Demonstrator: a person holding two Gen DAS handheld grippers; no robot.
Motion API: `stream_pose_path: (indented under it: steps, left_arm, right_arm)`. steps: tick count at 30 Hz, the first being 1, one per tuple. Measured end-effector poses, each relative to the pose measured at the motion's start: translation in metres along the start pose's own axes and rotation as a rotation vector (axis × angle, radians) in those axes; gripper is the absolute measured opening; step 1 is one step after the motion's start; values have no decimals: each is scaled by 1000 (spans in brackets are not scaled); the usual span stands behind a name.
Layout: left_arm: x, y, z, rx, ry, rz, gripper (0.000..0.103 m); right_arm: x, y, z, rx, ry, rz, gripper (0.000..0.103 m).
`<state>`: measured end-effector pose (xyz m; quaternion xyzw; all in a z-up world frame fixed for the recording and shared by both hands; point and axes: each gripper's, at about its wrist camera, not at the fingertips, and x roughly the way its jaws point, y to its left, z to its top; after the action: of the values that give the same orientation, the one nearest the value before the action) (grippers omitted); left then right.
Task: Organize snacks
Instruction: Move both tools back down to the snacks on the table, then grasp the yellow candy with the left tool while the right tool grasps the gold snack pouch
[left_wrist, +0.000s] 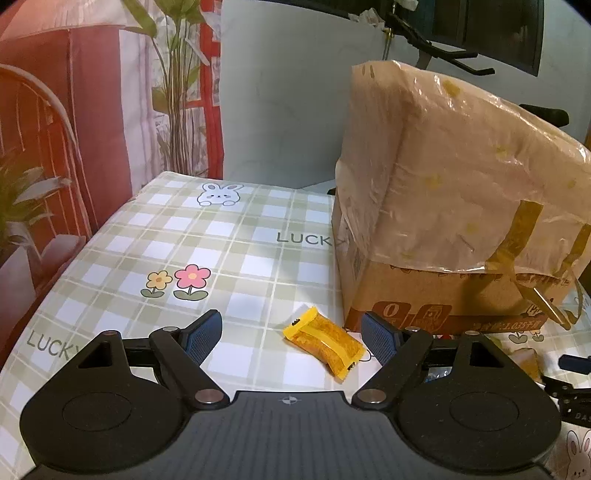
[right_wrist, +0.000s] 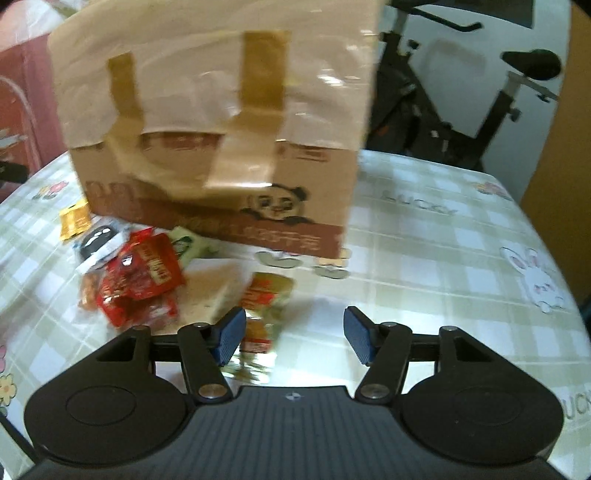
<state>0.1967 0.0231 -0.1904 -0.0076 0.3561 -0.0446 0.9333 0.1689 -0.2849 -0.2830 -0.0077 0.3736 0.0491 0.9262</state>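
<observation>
A yellow snack packet (left_wrist: 325, 341) lies flat on the checked tablecloth (left_wrist: 155, 236), between the blue pads of my left gripper (left_wrist: 291, 338), which is open and untouched by it. Just right of it stands a cardboard box (left_wrist: 443, 206) wrapped in tape and plastic. In the right wrist view the same box (right_wrist: 221, 122) fills the back. My right gripper (right_wrist: 294, 334) is open over the cloth. A red and gold packet (right_wrist: 264, 306) lies by its left pad (right_wrist: 231, 332), not gripped. A heap of red snack packets (right_wrist: 138, 280) lies further left, with a small yellow packet (right_wrist: 75, 219) beyond.
A black and white packet (right_wrist: 96, 240) and a pale green one (right_wrist: 184, 242) lie near the box's front. An exercise bike (right_wrist: 461, 92) stands behind the table on the right. The table's edge (left_wrist: 110, 221) drops off at the left, by a red patterned curtain (left_wrist: 74, 110).
</observation>
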Motion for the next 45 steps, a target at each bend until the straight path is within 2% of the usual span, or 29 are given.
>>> stream_pose_path:
  steps: [10, 17, 23, 29, 38, 42, 45]
  left_arm:
    - [6, -1, -7, 9, 37, 6, 85]
    - [17, 2, -15, -13, 85, 15, 85]
    - [35, 6, -21, -89, 145, 19, 84]
    - [57, -1, -19, -157, 162, 36, 84]
    - [88, -33, -12, -51, 139, 136, 87]
    - [79, -29, -16, -23, 146, 127, 85]
    - [69, -17, -22, -25, 154, 90, 77]
  right_arm:
    - [20, 22, 6, -23, 28, 46, 62]
    - [21, 23, 2, -13, 5, 29, 61]
    - [16, 20, -2, -3, -10, 21, 55]
    - [12, 12, -4, 15, -21, 23, 54]
    - [12, 12, -4, 16, -26, 25, 55]
    - [12, 12, -4, 17, -27, 25, 55]
    - [12, 12, -5, 18, -28, 26, 55]
